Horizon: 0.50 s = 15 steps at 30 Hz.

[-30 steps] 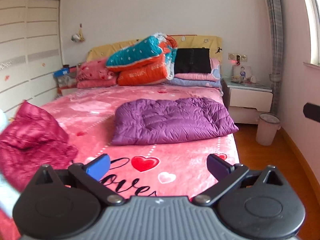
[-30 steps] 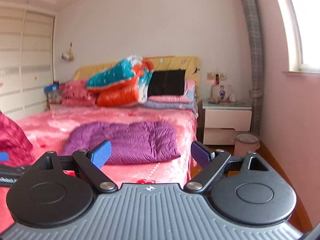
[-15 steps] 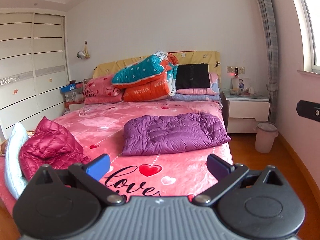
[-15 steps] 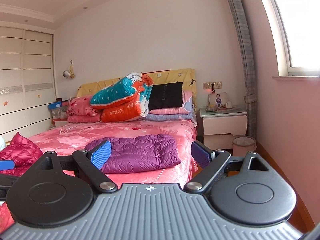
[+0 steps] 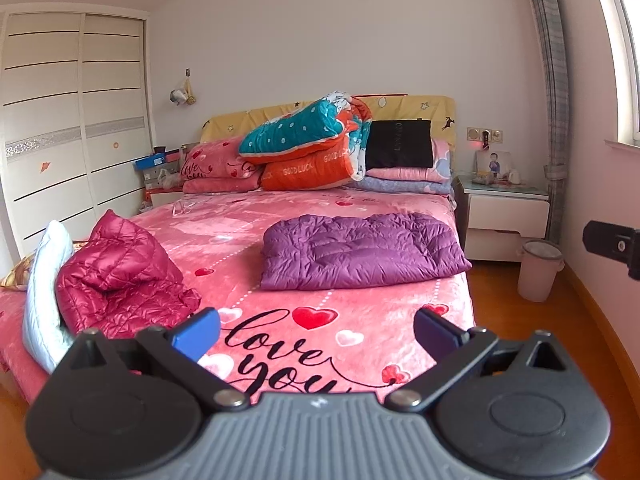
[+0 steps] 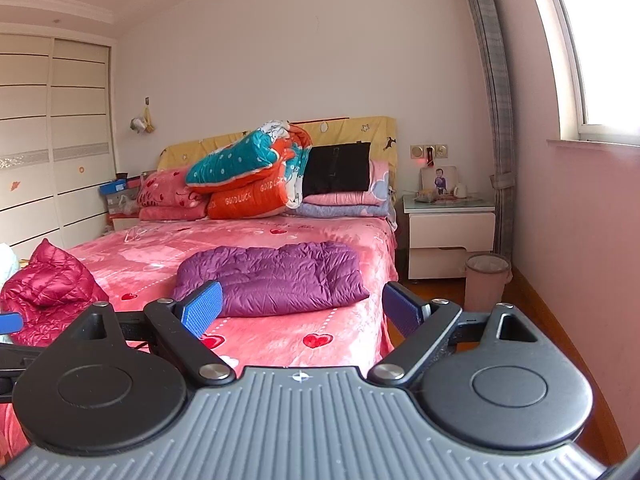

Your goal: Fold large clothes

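Observation:
A purple down jacket point(image 5: 360, 250) lies folded flat on the pink bed point(image 5: 280, 344); it also shows in the right wrist view point(image 6: 276, 278). A crumpled red down jacket point(image 5: 120, 276) sits at the bed's left foot corner, also in the right wrist view point(image 6: 44, 292). A pale blue garment point(image 5: 40, 292) lies beside it. My left gripper point(image 5: 316, 336) is open and empty, back from the foot of the bed. My right gripper point(image 6: 302, 312) is open and empty, near the bed's right foot corner.
Folded quilts and pillows point(image 5: 312, 152) pile at the headboard. A white nightstand point(image 5: 504, 216) and a pink bin point(image 5: 538, 270) stand right of the bed. A wardrobe point(image 5: 60, 140) lines the left wall. Wooden floor runs along the right side.
Both grippers have pulled back and risen away from the bed, so more of the room shows. Both stay open and empty. The jackets have not moved.

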Available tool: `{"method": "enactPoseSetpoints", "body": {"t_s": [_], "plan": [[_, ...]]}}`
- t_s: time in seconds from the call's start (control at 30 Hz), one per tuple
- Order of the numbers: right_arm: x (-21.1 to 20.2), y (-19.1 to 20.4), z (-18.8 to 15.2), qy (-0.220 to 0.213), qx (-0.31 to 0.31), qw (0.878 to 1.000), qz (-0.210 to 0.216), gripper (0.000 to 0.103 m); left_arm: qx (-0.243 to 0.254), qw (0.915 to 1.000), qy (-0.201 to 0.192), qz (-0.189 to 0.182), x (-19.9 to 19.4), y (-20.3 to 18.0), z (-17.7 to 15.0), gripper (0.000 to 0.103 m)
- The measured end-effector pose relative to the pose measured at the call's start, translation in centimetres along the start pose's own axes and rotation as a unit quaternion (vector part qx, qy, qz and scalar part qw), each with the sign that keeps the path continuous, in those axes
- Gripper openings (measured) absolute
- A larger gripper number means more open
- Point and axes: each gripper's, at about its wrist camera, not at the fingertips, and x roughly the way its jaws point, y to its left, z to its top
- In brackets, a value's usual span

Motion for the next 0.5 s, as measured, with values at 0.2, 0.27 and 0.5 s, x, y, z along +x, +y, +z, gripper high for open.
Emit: {"method": "enactPoseSetpoints", "body": {"t_s": [0.2, 0.27, 0.5], "plan": [[-0.59, 0.28, -0.58, 0.004, -0.002, 1.000, 0.001, 0.103, 0.000, 1.0000, -0.004, 0.000, -0.21, -0.17, -0.13, 0.102], [-0.59, 0.35, -0.62, 0.003, -0.004, 1.000, 0.001, 0.103, -0.001, 1.0000, -0.002, 0.000, -0.03, -0.04, -0.20, 0.102], [-0.09, 0.21, -0.96, 0.003, -0.010, 1.000, -0.002, 0.103, -0.006, 1.0000, 0.006, 0.001, 0.51, 0.14, -0.52, 0.102]]}}
